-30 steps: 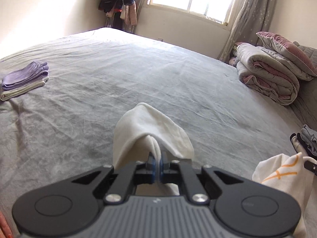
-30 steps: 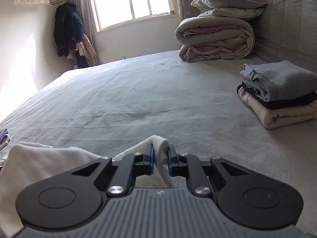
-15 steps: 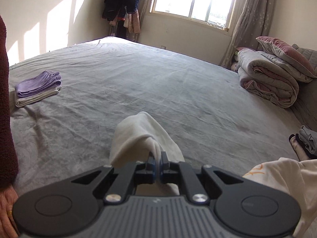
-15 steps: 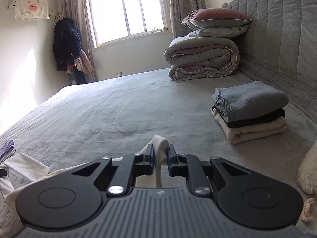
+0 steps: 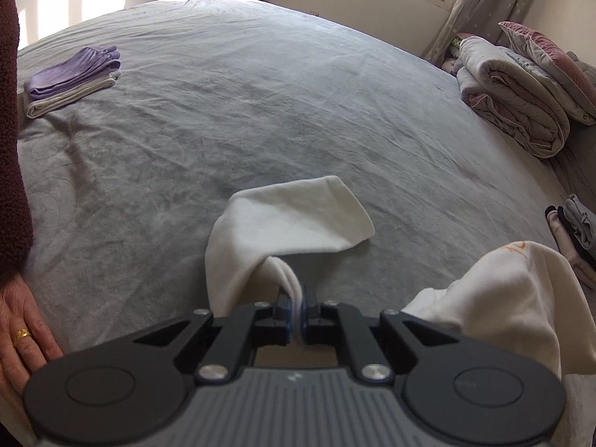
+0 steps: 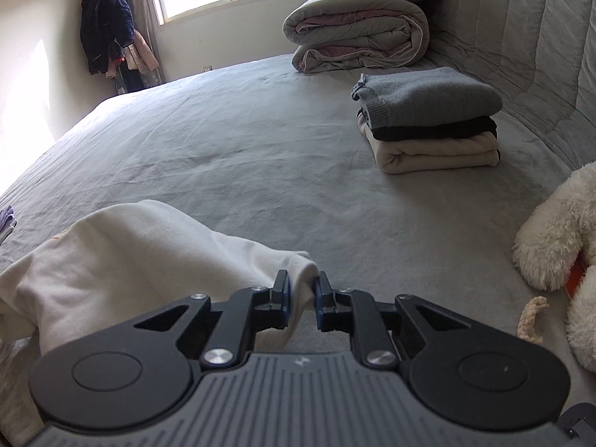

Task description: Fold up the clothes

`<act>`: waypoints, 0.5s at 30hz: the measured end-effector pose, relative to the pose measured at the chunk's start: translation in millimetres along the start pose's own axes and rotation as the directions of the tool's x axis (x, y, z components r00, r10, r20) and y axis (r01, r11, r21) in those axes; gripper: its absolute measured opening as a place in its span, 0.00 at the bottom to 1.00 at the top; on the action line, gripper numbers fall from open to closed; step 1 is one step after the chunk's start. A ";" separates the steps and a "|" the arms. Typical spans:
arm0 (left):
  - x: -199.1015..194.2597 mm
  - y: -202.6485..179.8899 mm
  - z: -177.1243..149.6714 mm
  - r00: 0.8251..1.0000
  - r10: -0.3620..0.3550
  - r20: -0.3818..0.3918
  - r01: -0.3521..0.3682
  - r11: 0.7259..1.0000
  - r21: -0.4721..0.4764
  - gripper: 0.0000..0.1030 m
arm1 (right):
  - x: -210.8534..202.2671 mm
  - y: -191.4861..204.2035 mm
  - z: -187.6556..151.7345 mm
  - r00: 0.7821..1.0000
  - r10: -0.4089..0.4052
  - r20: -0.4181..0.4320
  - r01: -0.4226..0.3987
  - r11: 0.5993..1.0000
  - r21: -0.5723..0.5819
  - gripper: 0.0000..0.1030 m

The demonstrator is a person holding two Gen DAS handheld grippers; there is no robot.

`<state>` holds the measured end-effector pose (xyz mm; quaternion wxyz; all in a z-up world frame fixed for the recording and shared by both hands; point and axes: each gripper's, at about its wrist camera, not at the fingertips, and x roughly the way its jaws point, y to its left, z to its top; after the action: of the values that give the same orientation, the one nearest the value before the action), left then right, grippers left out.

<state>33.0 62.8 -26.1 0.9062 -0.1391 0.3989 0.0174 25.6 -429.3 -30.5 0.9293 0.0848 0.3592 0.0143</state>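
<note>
The cream garment (image 5: 287, 219) hangs low over the near edge of the grey bed (image 5: 260, 104), stretched between the two tools, with one sleeve-like end flopping forward onto the sheet at about 12 o'clock from the left gripper (image 5: 297, 307). It seems held up by two separate points so that it can be spread or laid flat for a fold, though the pictures do not settle which fold comes next.

The left gripper is pinched nearly together on a thin doubled edge of the cloth. The right gripper (image 6: 301, 296) is clamped on a thicker bunch of the same garment (image 6: 149, 257), so its jaws stand a little further apart; the rest of the fabric billows away toward 9 o'clock.

Farther out, a folded stack (image 6: 428, 119) of grey, black and beige lies at 1 o'clock in the right view, and a purple-and-white folded pile (image 5: 70, 78) at 10 o'clock in the left view. A person's hand (image 5: 22, 339) rests at the bed's edge.
</note>
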 end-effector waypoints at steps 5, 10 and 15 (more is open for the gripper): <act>-7.3 4.4 0.1 0.999 -0.052 -0.004 0.052 0.999 -0.007 0.24 | 0.9 -1.8 -4.3 0.999 0.015 -0.041 -0.015 1.000 0.000 0.25; -17.7 0.8 4.7 0.991 -0.123 0.044 0.123 0.992 0.000 0.44 | -8.6 -3.7 1.5 1.000 0.025 0.003 -0.025 0.999 0.024 0.47; -11.5 -24.8 8.9 0.974 -0.217 0.061 0.215 0.976 0.042 0.55 | -5.9 3.8 12.6 0.997 0.066 0.028 -0.067 0.997 0.037 0.47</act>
<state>35.1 42.3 -6.1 0.9176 -0.1650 0.3519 -0.0837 29.7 -427.9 -16.8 0.9312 0.1145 0.3440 0.0370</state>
